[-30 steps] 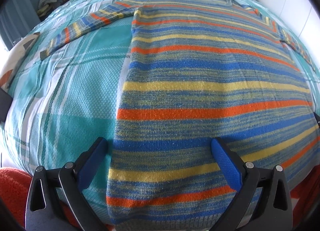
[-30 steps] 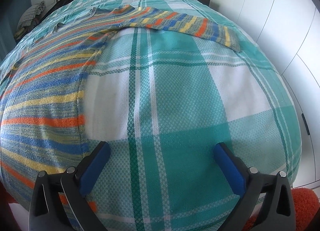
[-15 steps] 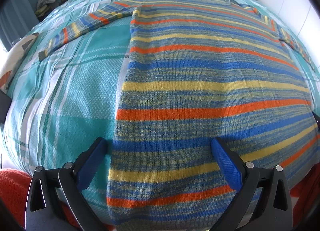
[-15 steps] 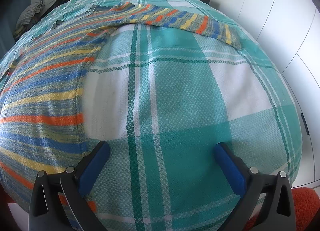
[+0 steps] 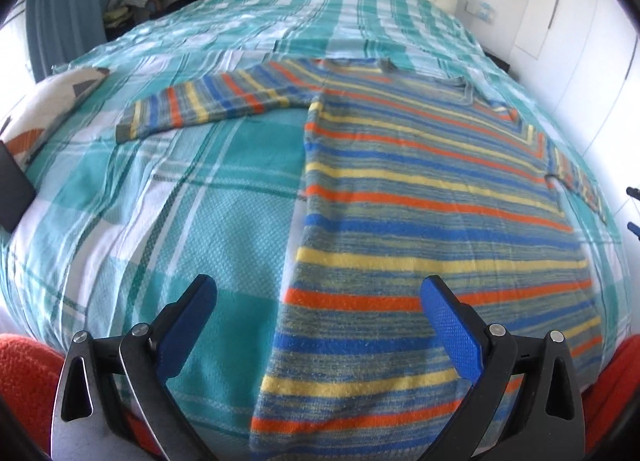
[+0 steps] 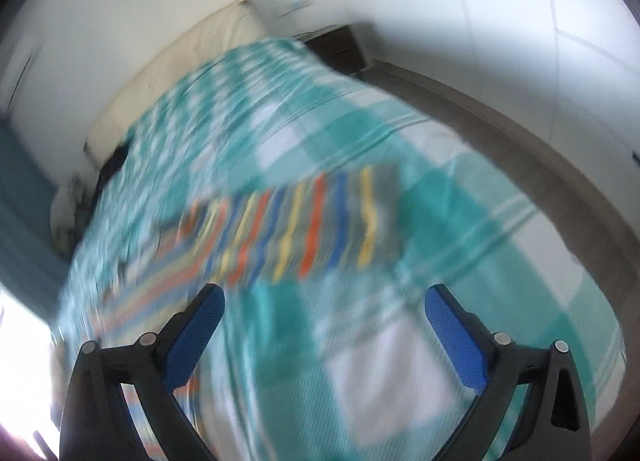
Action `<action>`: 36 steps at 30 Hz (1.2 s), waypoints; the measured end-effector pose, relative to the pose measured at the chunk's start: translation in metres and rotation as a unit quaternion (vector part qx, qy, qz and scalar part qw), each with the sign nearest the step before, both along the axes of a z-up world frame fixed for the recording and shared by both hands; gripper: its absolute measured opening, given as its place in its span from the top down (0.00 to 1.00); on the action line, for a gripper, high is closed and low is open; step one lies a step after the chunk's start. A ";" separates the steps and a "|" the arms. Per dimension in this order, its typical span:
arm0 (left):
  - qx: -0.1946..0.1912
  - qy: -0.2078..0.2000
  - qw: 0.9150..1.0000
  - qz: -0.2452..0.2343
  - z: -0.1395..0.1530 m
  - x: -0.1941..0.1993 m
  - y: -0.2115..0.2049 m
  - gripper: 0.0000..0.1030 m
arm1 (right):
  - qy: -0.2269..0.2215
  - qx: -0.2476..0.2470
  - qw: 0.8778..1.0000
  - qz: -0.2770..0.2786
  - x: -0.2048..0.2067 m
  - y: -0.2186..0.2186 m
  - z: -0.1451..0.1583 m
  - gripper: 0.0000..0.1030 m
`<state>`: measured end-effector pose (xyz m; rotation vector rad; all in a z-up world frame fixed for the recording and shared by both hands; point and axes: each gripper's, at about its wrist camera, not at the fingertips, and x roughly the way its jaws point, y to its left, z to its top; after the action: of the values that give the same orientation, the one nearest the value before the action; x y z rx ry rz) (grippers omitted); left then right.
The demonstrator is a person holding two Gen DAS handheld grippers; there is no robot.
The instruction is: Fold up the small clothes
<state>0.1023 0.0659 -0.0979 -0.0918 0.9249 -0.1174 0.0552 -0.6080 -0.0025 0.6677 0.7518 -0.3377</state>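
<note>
Striped sweater (image 5: 420, 197) lies flat, face down or up unclear, on the bed's teal plaid blanket (image 5: 160, 189), sleeves spread out left and right. Left gripper (image 5: 320, 313) hovers over the near hem, jaws wide apart, nothing between them. Right gripper (image 6: 324, 321) also spread, jaws just been closing a little, nothing in them; its view is blurred, right sleeve (image 6: 304, 221) ahead. Patterned pillow (image 5: 44, 109) far left.
</note>
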 end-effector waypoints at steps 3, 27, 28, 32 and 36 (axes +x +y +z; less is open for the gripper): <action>0.003 0.005 1.000 0.004 -0.002 -0.001 0.001 0.01 | 0.027 0.089 0.996 -0.001 0.029 -0.037 -0.024 0.35; 0.010 0.014 1.000 -0.009 -0.013 0.006 -0.009 0.01 | 0.039 -0.132 0.980 0.147 0.136 0.086 0.071 0.98; 0.008 0.014 1.000 -0.009 -0.012 0.006 -0.009 0.01 | 0.025 -0.127 0.976 0.176 0.148 0.108 0.083 0.98; 0.000 0.015 1.000 -0.004 -0.010 0.006 -0.005 0.01 | -0.006 -0.099 0.958 0.267 0.191 0.196 0.101 0.98; -0.010 0.017 1.000 0.008 -0.010 0.006 0.004 0.01 | -0.005 -0.107 0.938 0.330 0.218 0.274 0.088 0.98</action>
<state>0.1083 0.0698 -0.1081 -0.1198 0.9576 -0.1097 0.2731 -0.3340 0.0853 0.1846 0.8695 0.2001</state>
